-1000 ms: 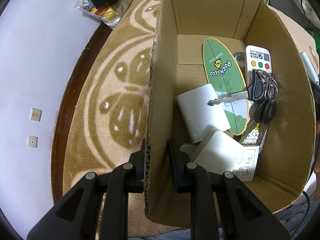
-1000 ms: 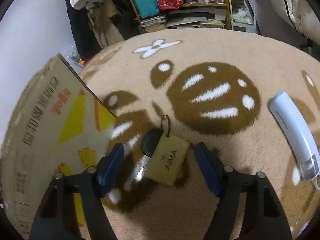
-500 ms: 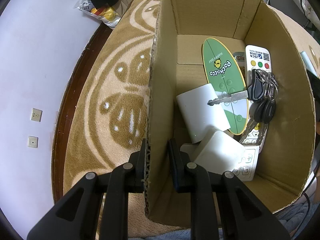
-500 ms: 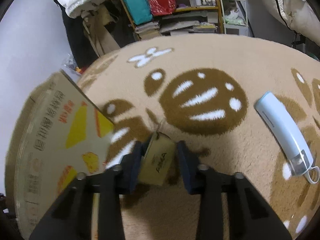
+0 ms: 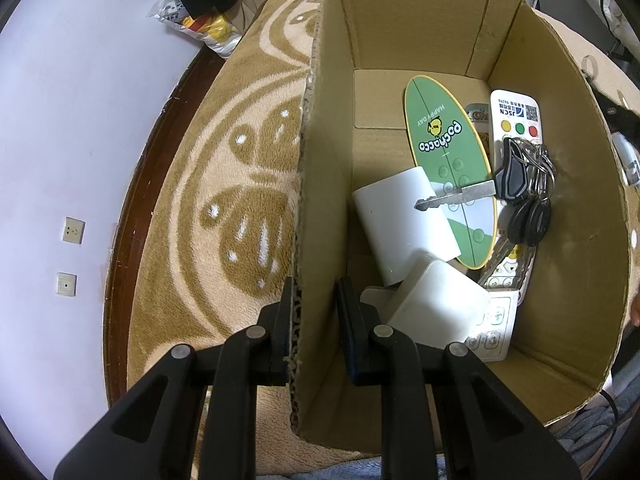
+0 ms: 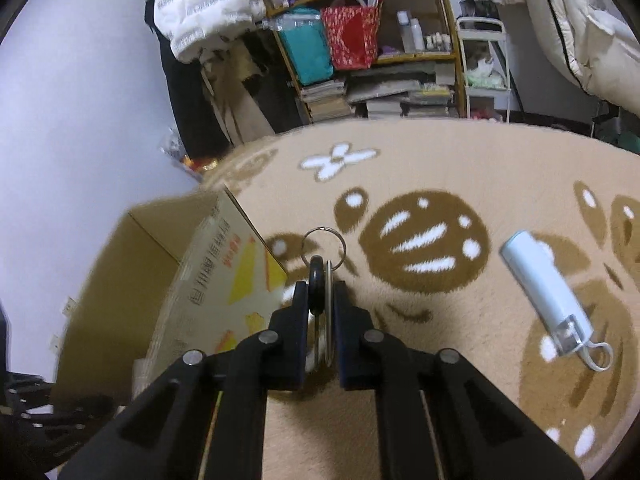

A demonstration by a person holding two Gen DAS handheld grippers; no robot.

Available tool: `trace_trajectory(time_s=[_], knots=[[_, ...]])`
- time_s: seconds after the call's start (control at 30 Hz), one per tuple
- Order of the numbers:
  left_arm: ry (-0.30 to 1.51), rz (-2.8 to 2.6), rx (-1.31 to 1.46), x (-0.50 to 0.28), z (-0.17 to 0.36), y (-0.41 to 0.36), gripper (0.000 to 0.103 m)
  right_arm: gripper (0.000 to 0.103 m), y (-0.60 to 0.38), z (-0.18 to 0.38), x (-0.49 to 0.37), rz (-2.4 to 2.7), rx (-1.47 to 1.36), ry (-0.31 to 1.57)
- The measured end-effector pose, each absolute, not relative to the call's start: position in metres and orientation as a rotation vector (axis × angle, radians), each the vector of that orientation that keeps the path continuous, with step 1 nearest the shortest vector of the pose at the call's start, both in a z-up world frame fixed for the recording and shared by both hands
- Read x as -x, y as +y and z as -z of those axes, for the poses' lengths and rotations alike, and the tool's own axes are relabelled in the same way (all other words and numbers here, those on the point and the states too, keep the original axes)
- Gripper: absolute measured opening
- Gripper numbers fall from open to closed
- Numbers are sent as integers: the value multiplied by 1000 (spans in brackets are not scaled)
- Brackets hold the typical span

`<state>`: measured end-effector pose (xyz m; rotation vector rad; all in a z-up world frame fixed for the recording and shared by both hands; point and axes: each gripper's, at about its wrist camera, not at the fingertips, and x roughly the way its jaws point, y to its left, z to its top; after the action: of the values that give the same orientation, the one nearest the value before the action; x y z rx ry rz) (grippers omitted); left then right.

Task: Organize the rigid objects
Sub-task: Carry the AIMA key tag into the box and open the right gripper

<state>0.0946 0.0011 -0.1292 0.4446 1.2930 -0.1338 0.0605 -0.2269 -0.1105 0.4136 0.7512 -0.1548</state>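
My left gripper [image 5: 314, 292] is shut on the left wall of the open cardboard box [image 5: 320, 152], one finger inside and one outside. Inside the box lie a green oval board [image 5: 448, 168], a white remote [image 5: 516, 116], a bunch of black keys [image 5: 520, 188] and two white blocks [image 5: 404, 220]. In the right wrist view my right gripper [image 6: 321, 288] is closing, its pads pressing on a black key with a tag [image 6: 316, 280], lifted off the rug; the ring [image 6: 323, 246] sticks out ahead. The box [image 6: 224, 280] stands just left of it.
A light-blue device with a cord [image 6: 544, 292] lies on the beige patterned rug [image 6: 440, 168] to the right. Crowded shelves [image 6: 380, 60] and a white jacket [image 6: 200, 8] stand beyond the rug. A snack bag [image 5: 200, 20] sits by the white wall [image 5: 60, 120].
The right gripper closed on the key and tag that lay on the rug and rose with them, tilting up so the shelves show. The left gripper and box stayed still.
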Motion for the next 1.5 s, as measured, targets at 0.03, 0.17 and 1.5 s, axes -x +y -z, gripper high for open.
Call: trace_trajectory(time_s=[0.03, 0.17, 1.5], knots=[[1294, 134, -443, -95, 129, 1, 19, 12, -227, 103, -56, 151, -418, 733], [1294, 134, -442, -94, 128, 2, 19, 12, -223, 75, -40, 130, -439, 655], [1295, 133, -447, -96, 126, 4, 19, 12, -113, 77, -41, -156, -256, 745]])
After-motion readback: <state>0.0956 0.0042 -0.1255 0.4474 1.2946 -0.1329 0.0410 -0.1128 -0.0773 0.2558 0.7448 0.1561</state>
